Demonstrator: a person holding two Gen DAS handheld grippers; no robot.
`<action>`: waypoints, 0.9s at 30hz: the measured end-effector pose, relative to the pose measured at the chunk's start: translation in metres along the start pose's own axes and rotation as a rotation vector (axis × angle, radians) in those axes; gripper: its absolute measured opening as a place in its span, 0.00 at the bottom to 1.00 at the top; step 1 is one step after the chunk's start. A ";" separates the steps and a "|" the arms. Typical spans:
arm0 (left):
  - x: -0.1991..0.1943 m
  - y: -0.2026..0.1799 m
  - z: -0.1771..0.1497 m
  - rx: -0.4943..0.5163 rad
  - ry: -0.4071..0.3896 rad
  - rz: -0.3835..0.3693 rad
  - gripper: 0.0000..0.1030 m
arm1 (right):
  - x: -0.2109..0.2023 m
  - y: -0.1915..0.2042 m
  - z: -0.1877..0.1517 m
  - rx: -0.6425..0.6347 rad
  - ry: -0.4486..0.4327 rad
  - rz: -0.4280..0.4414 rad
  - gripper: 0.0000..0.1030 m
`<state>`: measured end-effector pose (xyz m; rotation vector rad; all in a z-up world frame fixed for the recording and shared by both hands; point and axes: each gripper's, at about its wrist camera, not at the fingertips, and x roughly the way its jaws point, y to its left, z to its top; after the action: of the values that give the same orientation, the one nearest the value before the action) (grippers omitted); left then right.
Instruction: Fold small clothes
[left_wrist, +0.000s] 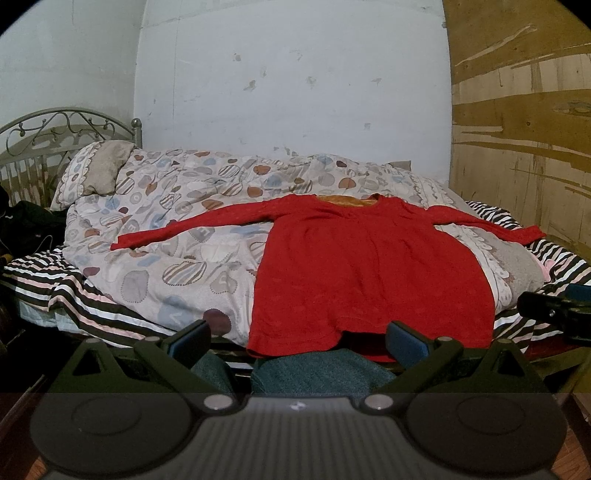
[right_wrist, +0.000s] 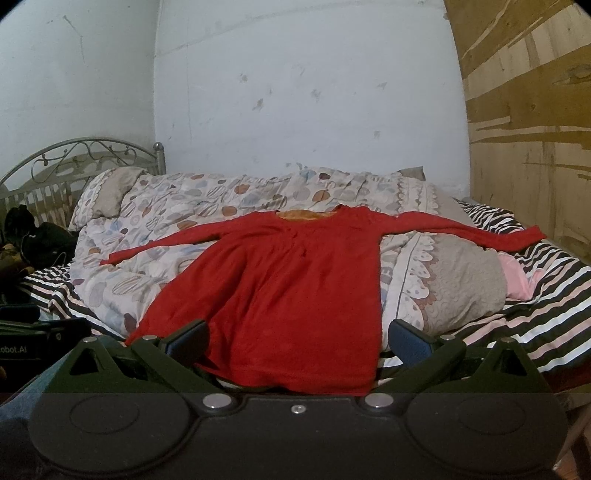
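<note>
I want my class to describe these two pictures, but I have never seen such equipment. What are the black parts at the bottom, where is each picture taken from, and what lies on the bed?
There is no robot arm: a person holds a two-finger gripper in each hand, with a wide-angle camera on each looking forward along its fingers. One picture is from the left gripper, the other from the right gripper. The black parts with blue pads are their jaws, standing open and holding nothing. The right gripper also shows at the edge of the left view. On the bed, a red long-sleeved garment lies spread flat, sleeves out to both sides, on a patterned quilt over a striped sheet. Folding has not begun.
</note>
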<state>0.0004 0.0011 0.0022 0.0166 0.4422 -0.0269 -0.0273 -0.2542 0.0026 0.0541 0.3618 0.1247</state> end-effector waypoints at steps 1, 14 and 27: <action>0.000 0.000 0.000 0.000 0.000 0.000 1.00 | 0.000 0.000 0.000 0.000 0.001 -0.001 1.00; 0.000 0.001 0.000 -0.002 0.003 0.001 1.00 | 0.000 0.001 0.000 -0.002 0.005 -0.002 1.00; 0.021 0.006 0.008 0.003 0.112 0.053 1.00 | 0.025 0.002 0.011 -0.017 0.190 -0.006 1.00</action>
<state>0.0227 0.0065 0.0005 0.0326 0.5532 0.0254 0.0000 -0.2495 0.0045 0.0247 0.5510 0.1274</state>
